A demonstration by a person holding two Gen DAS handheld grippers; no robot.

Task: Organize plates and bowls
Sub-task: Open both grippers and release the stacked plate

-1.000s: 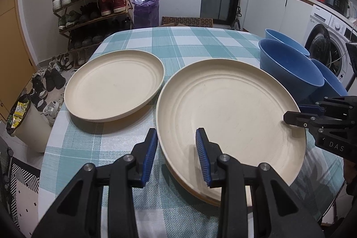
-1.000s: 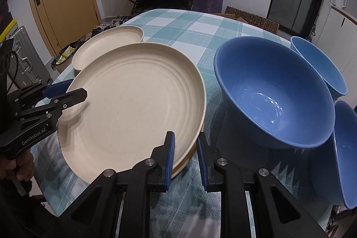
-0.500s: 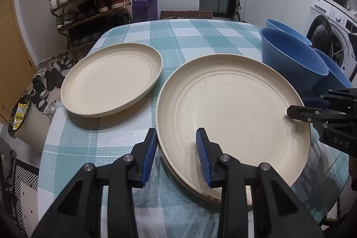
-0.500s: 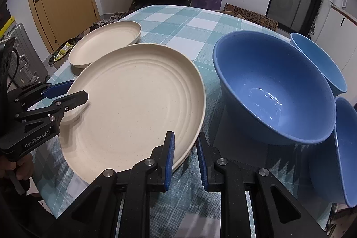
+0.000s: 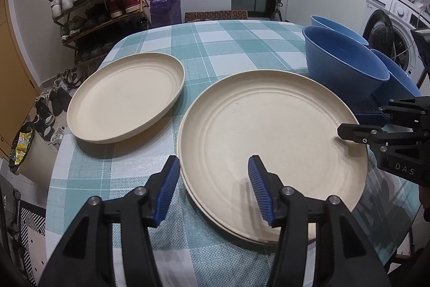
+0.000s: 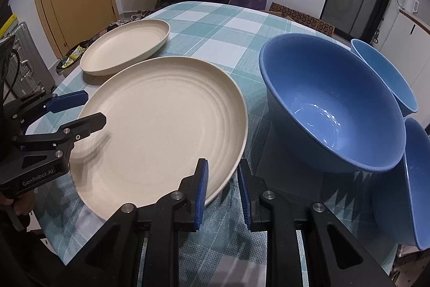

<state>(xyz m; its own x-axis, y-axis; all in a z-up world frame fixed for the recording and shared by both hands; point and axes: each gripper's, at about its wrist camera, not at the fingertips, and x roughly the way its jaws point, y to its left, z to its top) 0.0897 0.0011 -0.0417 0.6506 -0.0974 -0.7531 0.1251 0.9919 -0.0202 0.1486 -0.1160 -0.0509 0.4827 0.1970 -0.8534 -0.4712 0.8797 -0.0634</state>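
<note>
Straddling opposite rims of the large plate [image 5: 271, 141] on the desk [image 5: 228, 45]: left gripper [image 5: 213, 186] and right gripper [image 6: 221, 188], jaws released, gripping nothing. Sitting beside that plate: 3 blue bowls [image 6: 333, 104].

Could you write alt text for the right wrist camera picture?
An open right gripper straddles the near rim of a large cream round plate on a teal checked tablecloth. Three blue bowls sit right, a smaller cream plate behind.
</note>
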